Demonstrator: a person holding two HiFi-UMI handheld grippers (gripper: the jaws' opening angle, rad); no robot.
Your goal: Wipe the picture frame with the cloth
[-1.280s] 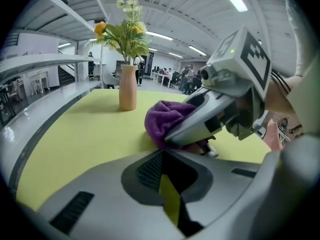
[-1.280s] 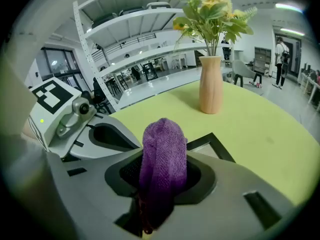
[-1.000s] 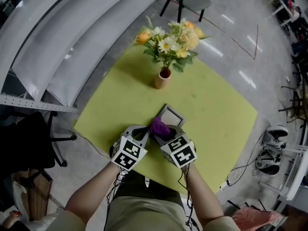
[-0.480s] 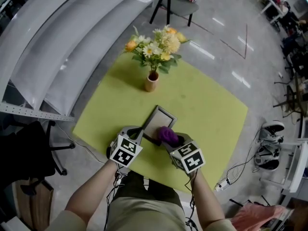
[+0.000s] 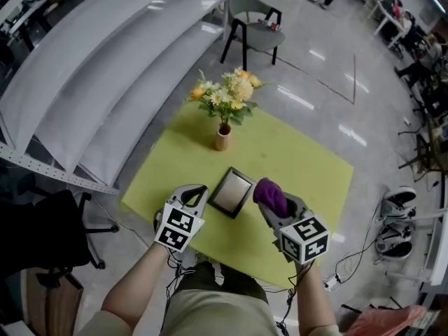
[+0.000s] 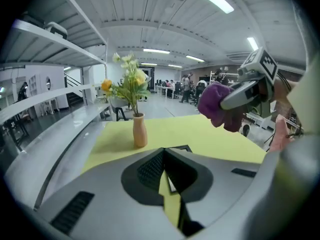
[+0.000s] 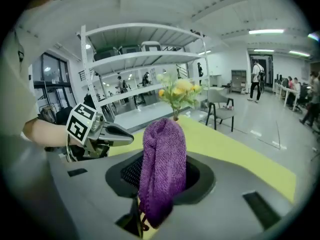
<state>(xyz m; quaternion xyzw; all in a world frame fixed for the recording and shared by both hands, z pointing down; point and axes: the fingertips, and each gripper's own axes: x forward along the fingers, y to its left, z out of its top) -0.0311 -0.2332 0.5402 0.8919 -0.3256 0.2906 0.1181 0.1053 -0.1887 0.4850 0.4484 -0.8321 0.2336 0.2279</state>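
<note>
**Control:** Report the tools and what surrounds them.

**Operator:** I read the right gripper [image 5: 276, 210] as clamped on a purple cloth [image 7: 162, 169], which bulges up past its jaws. The left gripper [image 5: 198, 189] has its jaws at a narrow gap, with only the green table [image 5: 308, 180] showing through. Farther along the table a vase [image 5: 222, 140] of flowers [image 5: 227, 93] stands upright, well apart from both tools. Beyond the far edge I see a chair [image 5: 255, 33] on the floor. Shelves [image 5: 105, 68] run along the left, and a pair of shoes [image 5: 397, 200] lies off to the right.

**Control:** And the frame against the tools?

**Operator:** The frame [image 5: 232, 192] lies flat on the table between the two grippers. The left tips sit just beside its left edge, but I cannot tell whether they touch it. The cloth is held off the table to the frame's right and is clear of it. Only bare table lies between them.
</note>
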